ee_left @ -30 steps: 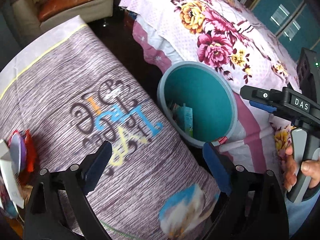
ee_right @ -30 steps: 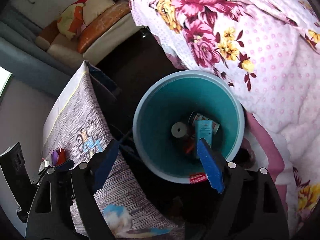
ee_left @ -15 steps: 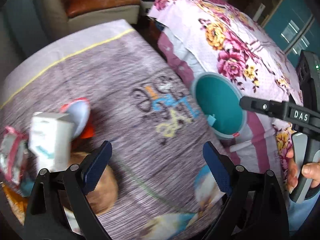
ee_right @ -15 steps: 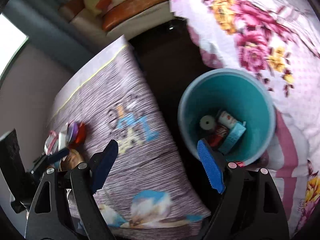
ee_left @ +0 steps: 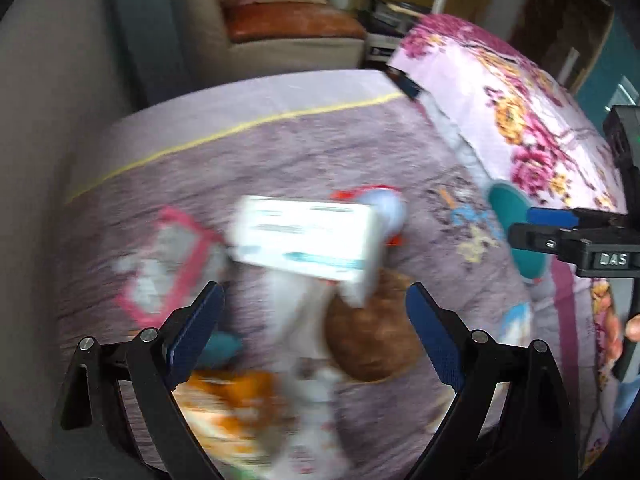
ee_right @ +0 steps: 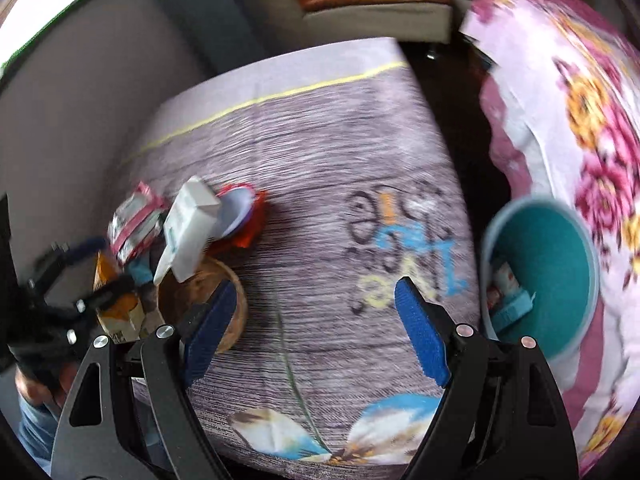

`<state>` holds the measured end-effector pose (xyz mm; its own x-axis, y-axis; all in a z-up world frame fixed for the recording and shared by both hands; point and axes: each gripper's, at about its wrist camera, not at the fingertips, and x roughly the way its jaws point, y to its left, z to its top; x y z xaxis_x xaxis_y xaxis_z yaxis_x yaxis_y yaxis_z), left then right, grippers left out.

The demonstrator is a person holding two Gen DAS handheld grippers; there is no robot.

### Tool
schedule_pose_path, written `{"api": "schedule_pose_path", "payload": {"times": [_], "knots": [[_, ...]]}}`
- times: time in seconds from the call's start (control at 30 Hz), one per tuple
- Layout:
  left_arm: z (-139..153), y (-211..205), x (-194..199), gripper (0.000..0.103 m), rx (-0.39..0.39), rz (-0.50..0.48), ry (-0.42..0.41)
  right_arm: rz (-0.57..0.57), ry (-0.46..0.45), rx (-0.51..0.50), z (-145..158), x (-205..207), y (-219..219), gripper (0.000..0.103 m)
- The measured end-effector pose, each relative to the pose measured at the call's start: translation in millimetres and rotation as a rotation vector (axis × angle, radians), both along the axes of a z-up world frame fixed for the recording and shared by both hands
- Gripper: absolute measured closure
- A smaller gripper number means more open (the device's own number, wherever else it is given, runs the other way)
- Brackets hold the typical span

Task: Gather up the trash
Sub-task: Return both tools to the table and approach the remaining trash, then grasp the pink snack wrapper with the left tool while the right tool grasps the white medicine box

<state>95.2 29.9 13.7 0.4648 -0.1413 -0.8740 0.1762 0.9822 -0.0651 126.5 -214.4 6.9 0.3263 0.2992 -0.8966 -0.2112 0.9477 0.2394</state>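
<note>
Purples, pinks and teal throughout.

Grey-purple wood-grain tablecloth with a yellow stripe and blue, orange and yellow lettering; teal bin with a paler rim; pink floral bedspread (magenta and yellow blooms); white box with teal print; pink-edged silvery wrapper; brown bowl; blue gripper pads.

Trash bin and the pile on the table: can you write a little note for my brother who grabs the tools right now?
Left tool: open, empty, pointed at the trash pile.
Right tool: open, empty, over the table.
Teal bin sits on the floor between table and flowered bed, with a few pieces already in it.
Left to collect: white box, pink wrapper, orange packet, red and white lid, all beside the brown bowl.
The white box looks the likeliest next grab.
</note>
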Motion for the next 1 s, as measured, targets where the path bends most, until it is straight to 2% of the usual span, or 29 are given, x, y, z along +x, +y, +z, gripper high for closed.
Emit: {"api": "schedule_pose_path", "payload": {"times": [0.17,0.3,0.43,0.6,0.67,0.7,0.77,0.83,1.0], "knots": [[-8,59,6,0.011,0.044,0.074,-0.008,0.116,0.002,-0.054,6,8,41,0.025],[-19,85,16,0.011,0.096,0.072,0.004,0.167,0.019,-0.075,6,16,64,0.025],[-32,91,26,0.011,0.115,0.024,0.04,0.218,0.025,-0.121,6,25,86,0.025],[-52,79,37,0.011,0.16,-0.047,0.071,0.282,0.034,-0.168,5,34,108,0.025],[-57,77,38,0.011,0.145,-0.062,0.066,0.31,0.037,-0.188,3,36,116,0.025],[-58,77,38,0.014,0.134,-0.065,0.054,0.323,0.037,-0.199,2,37,120,0.025],[-59,81,39,0.049,0.103,-0.059,0.055,0.355,0.039,-0.229,-1,39,131,0.025],[-61,92,40,0.054,0.055,-0.028,0.07,0.383,0.041,-0.253,-4,40,141,0.025],[-57,124,36,0.055,-0.029,0.027,0.068,0.5,0.036,-0.334,-15,44,180,0.025]]}}
